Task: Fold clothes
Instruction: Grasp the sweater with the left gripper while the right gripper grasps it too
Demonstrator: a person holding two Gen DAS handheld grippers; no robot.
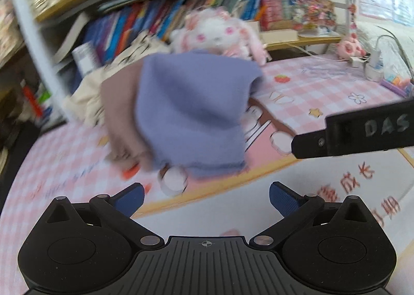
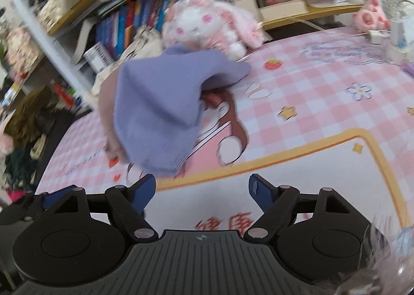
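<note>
Left gripper: jaws spread wide, nothing between the blue pads, pointing downward.
Right gripper: jaws apart (empty), angled downward, near side.

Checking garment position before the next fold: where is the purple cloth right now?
In both wrist views the purple cloth lies crumpled on the pink checked mat, left of centre, just in front of the white plush bunny.

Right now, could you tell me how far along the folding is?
Looks done: the lavender cloth lies doubled over a brownish layer on the pink mat. In hand: nothing; left gripper and right gripper are both open and empty. Left: its right corner looks bunched; probably needs squaring.
</note>
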